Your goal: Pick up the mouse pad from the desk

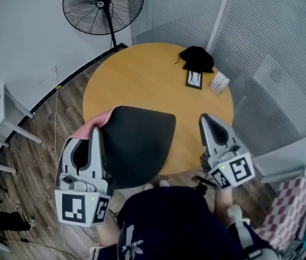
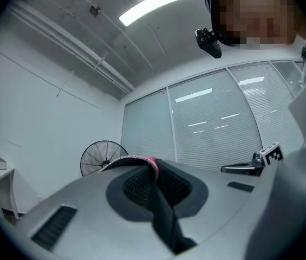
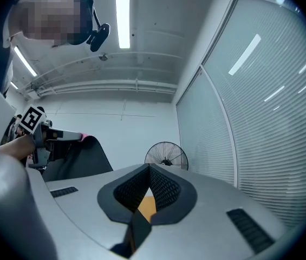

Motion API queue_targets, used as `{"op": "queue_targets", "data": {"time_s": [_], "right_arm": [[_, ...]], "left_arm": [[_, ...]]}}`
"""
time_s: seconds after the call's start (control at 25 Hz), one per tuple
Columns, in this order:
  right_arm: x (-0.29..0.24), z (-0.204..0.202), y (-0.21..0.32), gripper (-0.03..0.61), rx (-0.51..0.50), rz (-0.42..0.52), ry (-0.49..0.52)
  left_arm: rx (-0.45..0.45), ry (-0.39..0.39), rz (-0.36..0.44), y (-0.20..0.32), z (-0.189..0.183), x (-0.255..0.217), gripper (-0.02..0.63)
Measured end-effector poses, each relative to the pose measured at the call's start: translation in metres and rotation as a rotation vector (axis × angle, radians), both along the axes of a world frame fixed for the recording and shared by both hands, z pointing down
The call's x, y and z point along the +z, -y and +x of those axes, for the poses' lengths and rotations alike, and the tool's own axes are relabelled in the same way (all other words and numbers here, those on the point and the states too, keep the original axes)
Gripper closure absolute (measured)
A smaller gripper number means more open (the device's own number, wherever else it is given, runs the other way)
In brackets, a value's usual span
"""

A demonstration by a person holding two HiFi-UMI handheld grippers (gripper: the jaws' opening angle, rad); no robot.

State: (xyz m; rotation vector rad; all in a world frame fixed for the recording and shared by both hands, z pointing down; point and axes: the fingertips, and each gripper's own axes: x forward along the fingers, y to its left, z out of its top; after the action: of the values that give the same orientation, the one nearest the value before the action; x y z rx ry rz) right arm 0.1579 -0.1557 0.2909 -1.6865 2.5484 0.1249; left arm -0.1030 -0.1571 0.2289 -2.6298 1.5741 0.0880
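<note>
The left gripper [image 1: 96,130] is pinching the mouse pad [image 1: 139,142] by its pink edge, jaws pressed tight on it. The rest of the black pad sticks out to that gripper's right, over the near edge of the round table [image 1: 142,80]. The right gripper [image 1: 206,118] is further right, well apart from the pad, with its jaws together and nothing in them. Ahead of both grippers the table top is bare. A black cap [image 1: 197,58] and some small cards [image 1: 194,78] sit far ahead of the right gripper.

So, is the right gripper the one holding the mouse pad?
No, the left gripper is shut on the mouse pad's edge, while the right gripper has nothing between its jaws.
</note>
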Motion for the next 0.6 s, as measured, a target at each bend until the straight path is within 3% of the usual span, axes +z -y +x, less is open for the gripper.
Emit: {"op": "queue_targets", "data": {"time_s": [0.6], "right_arm": [[-0.007,-0.004,0.003,0.577,0.011,0.002,-0.01]], "left_arm": [[-0.009,-0.01,0.011,0.002,-0.012,-0.007,0.595]]}}
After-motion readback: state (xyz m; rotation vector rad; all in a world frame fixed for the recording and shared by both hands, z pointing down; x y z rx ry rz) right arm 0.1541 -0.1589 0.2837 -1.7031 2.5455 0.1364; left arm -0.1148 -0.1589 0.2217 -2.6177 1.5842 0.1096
